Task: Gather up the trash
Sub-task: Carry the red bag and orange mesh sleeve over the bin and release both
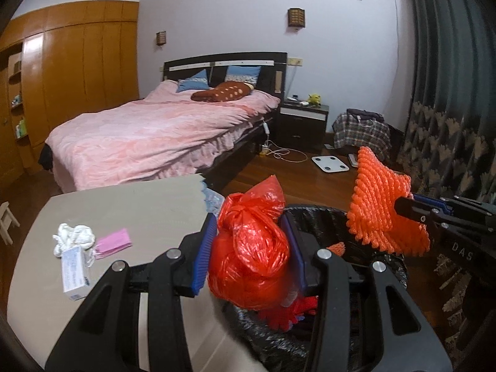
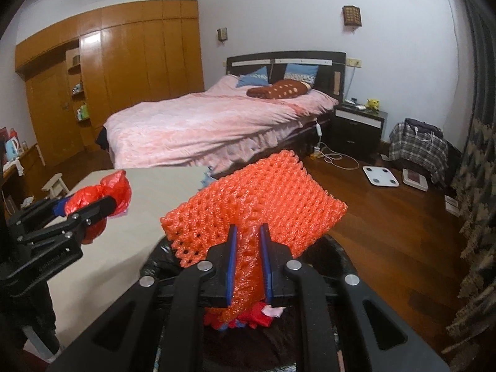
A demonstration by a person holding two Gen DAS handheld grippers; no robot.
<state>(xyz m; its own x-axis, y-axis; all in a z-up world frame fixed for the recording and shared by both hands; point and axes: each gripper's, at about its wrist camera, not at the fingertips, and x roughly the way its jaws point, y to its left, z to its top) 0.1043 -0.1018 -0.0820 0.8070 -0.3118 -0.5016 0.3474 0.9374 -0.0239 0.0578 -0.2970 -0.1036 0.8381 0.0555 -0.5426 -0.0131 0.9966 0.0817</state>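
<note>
- I have a knotted red plastic bag clamped in my left gripper, over the rim of the black-lined trash bin.
- My right gripper, nearly closed, pinches an orange foam fruit net above the same bin.
- Red scraps already lie inside.
- On the beige worktop a white crumpled tissue, a pink slip and a small white box remain to collect.

The left gripper points forward and tilts downward, its blue-padded fingers set partly apart and pressing on a knotted red plastic bag. The right gripper sits just beside it at a similar downward tilt, its jaws nearly together, pinching an orange foam net.
</note>
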